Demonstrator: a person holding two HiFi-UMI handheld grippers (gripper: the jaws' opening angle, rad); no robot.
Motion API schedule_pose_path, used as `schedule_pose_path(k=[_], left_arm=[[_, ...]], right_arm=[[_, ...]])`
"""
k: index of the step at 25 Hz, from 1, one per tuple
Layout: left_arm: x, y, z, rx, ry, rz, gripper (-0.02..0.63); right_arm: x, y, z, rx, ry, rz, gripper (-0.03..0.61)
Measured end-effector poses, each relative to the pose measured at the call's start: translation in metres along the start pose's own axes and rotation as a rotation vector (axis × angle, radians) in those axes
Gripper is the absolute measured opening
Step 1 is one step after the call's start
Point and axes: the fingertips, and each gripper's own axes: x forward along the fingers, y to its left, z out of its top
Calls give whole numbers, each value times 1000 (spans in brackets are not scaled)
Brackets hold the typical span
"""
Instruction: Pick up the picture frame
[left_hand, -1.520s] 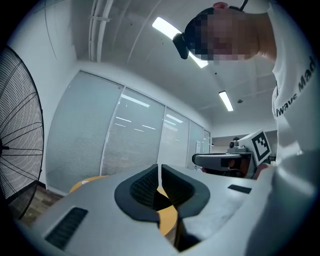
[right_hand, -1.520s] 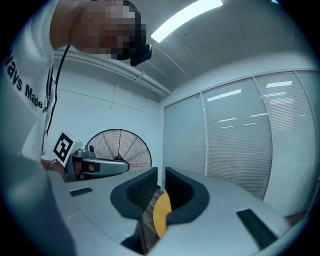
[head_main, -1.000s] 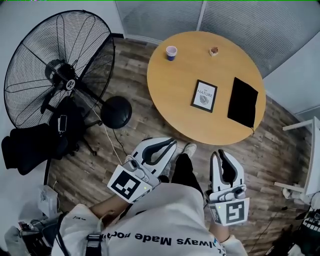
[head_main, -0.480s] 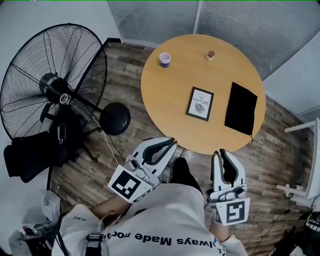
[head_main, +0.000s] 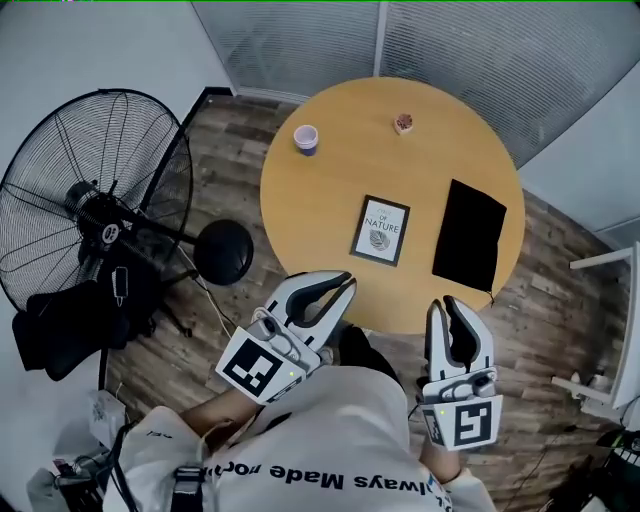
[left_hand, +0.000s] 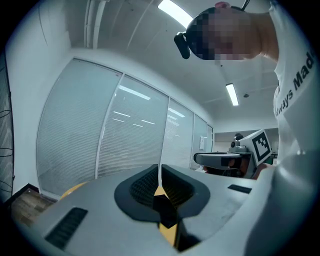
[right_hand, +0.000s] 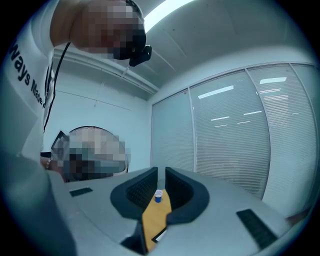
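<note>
The picture frame (head_main: 380, 230), black-edged with a white print, lies flat on the round wooden table (head_main: 320, 200), near its middle. Both grippers are held low in front of the person's body, short of the table's near edge and clear of the frame. My left gripper (head_main: 345, 283) points up and to the right, with its jaws closed and nothing between them. My right gripper (head_main: 447, 304) points straight ahead and is shut and empty too. In the left gripper view the left gripper (left_hand: 160, 172) shows only a hairline gap. Through the right gripper (right_hand: 161, 175) I see a strip of table.
A black pad (head_main: 468, 243) lies right of the frame. A small cup (head_main: 306, 139) (right_hand: 158, 196) and a small brown object (head_main: 403, 123) sit at the table's far side. A large floor fan (head_main: 95, 200) with its round base (head_main: 223, 252) stands to the left. Frosted glass walls lie behind.
The table and frame have shifted left and nearer in the head view, and the fan has slid left. Both grippers keep the same pose, closed.
</note>
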Motion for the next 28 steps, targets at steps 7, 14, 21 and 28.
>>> schedule_pose_path(k=[7,14,21,28], left_arm=[[65,7,5,10,14,-3,41],[115,16,6,19,27,8,41],[131,39,3,7,34,29,41],[129,77,2,-15,38,-4,41]], right_arm=[[22,-60,2,5,-2,-2,67],[43,-107,-2,16,-2,6,67],[71,-115,-8,13,11,32,66],[112,-100,-6,-5,34,-2,66]])
